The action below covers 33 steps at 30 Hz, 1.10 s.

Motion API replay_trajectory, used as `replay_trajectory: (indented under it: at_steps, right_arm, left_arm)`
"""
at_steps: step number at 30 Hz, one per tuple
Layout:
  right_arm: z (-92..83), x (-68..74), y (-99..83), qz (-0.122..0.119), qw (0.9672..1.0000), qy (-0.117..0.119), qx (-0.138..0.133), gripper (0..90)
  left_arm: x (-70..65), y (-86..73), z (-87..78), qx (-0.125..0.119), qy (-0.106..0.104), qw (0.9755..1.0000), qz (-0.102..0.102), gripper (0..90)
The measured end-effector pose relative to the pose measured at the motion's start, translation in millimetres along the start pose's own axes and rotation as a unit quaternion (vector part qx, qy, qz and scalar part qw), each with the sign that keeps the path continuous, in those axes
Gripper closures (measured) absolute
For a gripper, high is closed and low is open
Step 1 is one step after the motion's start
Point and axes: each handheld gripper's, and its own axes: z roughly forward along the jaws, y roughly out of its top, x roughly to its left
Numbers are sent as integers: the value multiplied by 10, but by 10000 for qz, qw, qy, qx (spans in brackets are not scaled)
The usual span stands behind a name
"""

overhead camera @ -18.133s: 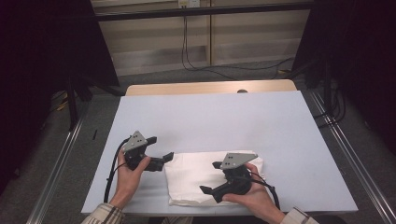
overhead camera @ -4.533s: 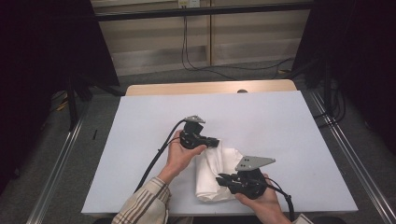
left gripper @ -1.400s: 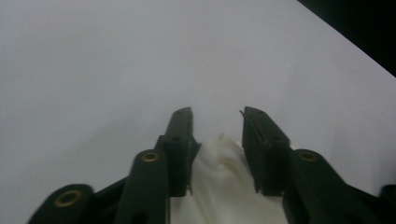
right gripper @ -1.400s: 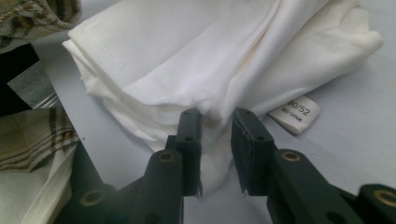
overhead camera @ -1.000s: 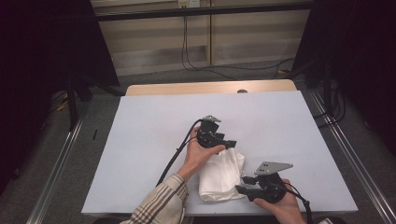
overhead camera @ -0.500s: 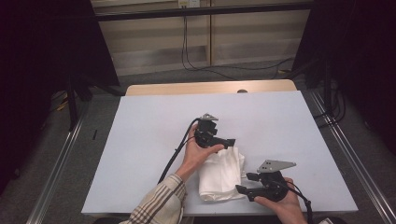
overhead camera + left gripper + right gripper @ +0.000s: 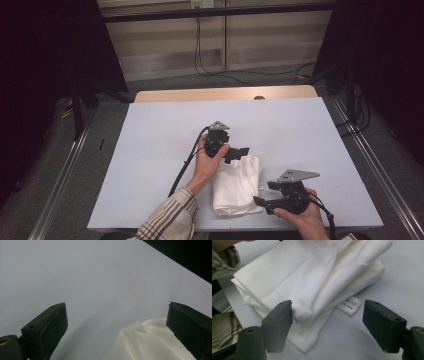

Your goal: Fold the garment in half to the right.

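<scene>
My left hand-held gripper [image 7: 239,151] sits at the far end of the folded white cloth [image 7: 235,185], a little right of the table's [image 7: 150,150] middle. Its jaws have just been opening and now stand wide; in the left gripper view [image 7: 117,325] a corner of the cloth [image 7: 150,340] pokes up between them, but neither pad presses on it, so I've got hold of nothing there. Beyond the jaws it's just bare pale table running off to a dark edge.

My right hand-held gripper [image 7: 262,201] is down by the near edge, towards the right corner, pointing left at the cloth's near right side. Its jaws have just been opening too. In the right gripper view [image 7: 328,325] they stand well apart: the left pad is just beside a thick fold of the cloth [image 7: 312,280], seemingly brushing it at most, and the right pad hangs clear over the table. No grip here either.

The cloth lies flat on the table as a layered bundle, long side running from the near edge towards the middle. A small white label [image 7: 349,305] sticks out from under its right side, resting on the table between my right jaws. My plaid sleeve [image 7: 165,220] comes in at the near edge, left of the cloth.
</scene>
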Motion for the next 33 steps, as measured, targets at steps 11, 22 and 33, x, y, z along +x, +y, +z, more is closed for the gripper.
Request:
replay_trajectory:
  at_steps: [11,22,33]
  right_arm:
    - [-36,-57,30,69,9995,-134,-261,137]
    - [-49,-101,55,75,9987,-395,-320,60]
    - [-96,-148,81,69,9954,-819,-491,73]
  left_arm:
    - [3,-38,-182,-324,-2,9994,85,40]
    - [14,-166,-418,-438,151,9987,191,39]
    - [124,-304,-744,-680,522,9962,151,37]
